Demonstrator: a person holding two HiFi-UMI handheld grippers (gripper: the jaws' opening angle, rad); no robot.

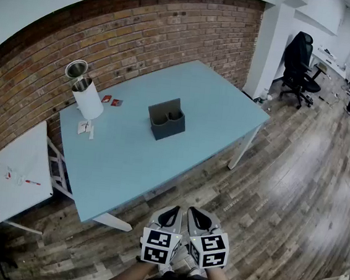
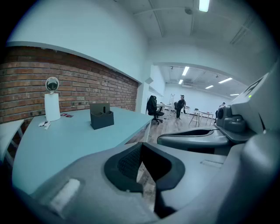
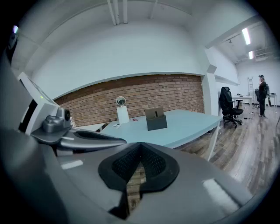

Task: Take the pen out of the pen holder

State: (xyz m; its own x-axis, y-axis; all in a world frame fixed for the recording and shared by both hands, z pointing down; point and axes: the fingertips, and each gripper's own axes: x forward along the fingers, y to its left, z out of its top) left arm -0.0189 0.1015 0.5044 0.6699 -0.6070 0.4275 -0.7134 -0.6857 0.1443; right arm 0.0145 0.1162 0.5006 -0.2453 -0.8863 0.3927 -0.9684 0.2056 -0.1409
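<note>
Both tools are squeezed shut and hold nothing. The left tool (image 1: 169, 215) and the right tool (image 1: 198, 218) sit side by side, almost touching, low down in the head view. In each tool's own view the two dark pads meet at the tip, and only the wood floor (image 1: 295, 180) shows in the small gap under them.

Both tools are off the blue desk (image 1: 130, 156), near its front edge and well apart from the things on it. The dark grey pen holder (image 1: 166, 120) stands upright near the middle of the desk, at 12 o'clock from the tools. A thin dark stick stands up in it; it looks like the pen (image 3: 156, 113).

A white tube with a shiny metal cup on top (image 1: 86, 93) stands at 9 o'clock from the pen holder, close to the brick wall (image 1: 142, 33). Two little red cards (image 1: 111, 101) lie just beside the tube.

A small white table (image 1: 16, 172) stands at 9 o'clock from the tools. A black office chair (image 1: 301, 59) is far off at 2 o'clock.
</note>
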